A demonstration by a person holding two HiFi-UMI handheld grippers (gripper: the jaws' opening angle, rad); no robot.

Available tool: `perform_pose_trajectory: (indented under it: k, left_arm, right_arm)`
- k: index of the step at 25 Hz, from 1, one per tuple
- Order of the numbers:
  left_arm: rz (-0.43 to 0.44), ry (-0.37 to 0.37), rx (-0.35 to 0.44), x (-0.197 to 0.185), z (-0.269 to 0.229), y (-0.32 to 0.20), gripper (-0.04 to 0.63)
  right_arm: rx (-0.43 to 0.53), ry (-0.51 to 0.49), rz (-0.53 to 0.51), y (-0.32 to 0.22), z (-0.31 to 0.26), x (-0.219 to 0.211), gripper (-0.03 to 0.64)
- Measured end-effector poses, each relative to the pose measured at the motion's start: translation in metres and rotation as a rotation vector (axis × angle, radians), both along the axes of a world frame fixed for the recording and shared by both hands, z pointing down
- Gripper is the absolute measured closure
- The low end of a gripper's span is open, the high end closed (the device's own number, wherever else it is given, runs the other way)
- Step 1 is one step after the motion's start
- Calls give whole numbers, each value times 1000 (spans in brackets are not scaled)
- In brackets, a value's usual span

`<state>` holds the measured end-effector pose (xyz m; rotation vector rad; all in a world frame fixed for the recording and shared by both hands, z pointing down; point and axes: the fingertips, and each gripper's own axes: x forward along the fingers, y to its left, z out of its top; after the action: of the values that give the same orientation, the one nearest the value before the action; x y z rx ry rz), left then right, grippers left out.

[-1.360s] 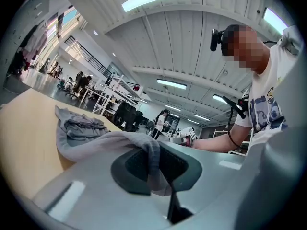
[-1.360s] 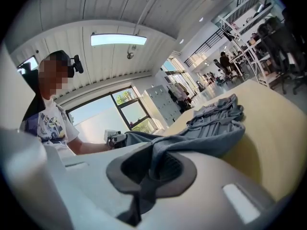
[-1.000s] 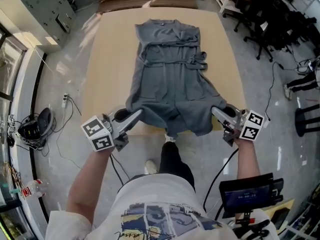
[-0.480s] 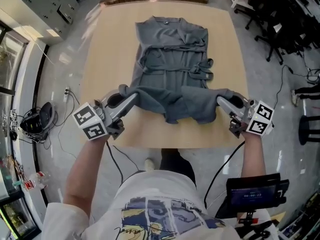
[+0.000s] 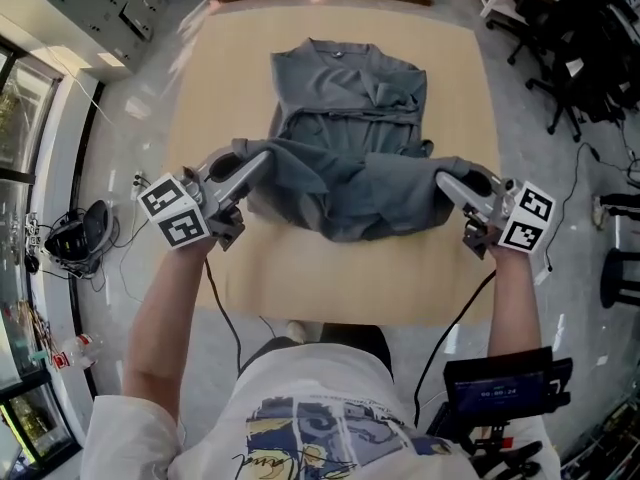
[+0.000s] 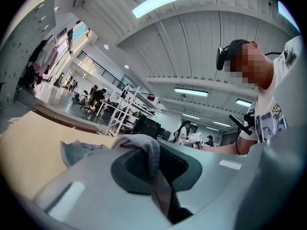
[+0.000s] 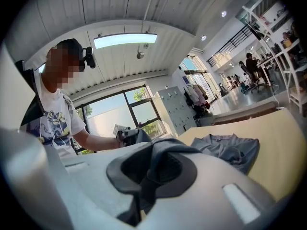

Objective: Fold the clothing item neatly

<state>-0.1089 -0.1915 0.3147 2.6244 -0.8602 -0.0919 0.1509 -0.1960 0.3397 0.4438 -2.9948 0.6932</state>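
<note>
My left tool [image 5: 262,160] was clamped shut on the near-left hem of the grey dress [image 5: 350,118], and my right tool [image 5: 443,180] on the near-right hem. Between them the hem sagged above the tabletop [image 5: 210,88].

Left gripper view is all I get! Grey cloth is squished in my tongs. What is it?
Observer: A grey garment on a wooden table. Your left tongs pinch one bottom corner.
Operator: Who's got the other corner?
Observer: The right tongs, shut on it too.
Operator: Is it folded yet?
Observer: Partly. The bottom edge hangs over the middle, short of the collar.
</note>
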Motion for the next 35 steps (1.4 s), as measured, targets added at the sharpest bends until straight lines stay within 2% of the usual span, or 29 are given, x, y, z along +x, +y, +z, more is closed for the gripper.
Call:
perform_pose_trajectory:
  k: [6,15,21,25,31,35]
  left_arm:
    - [-29,11,3,-9,-10,-18,568]
    - [-55,-8,-6,-14,16,-129,568]
    - [-105,-28,-71,-26,64,-185,568]
    - [-120,-63,-121,-29,98,-207,568]
    - [-131,-62,-156,-35,136,-238,567]
    - [-158,-98,-183,-45,162,-247,563]
  right_arm:
    - [4,10,-6,-20,-8,-2,598]
    - [-17,5,50,-147,21,13,598]
    - [-85,37,112,-206,68,21,597]
    - [-115,63,101,-226,104,15,597]
    - [-160,91,192,-261,145,21,597]
    - [-182,145,184,-266,170,17,597]
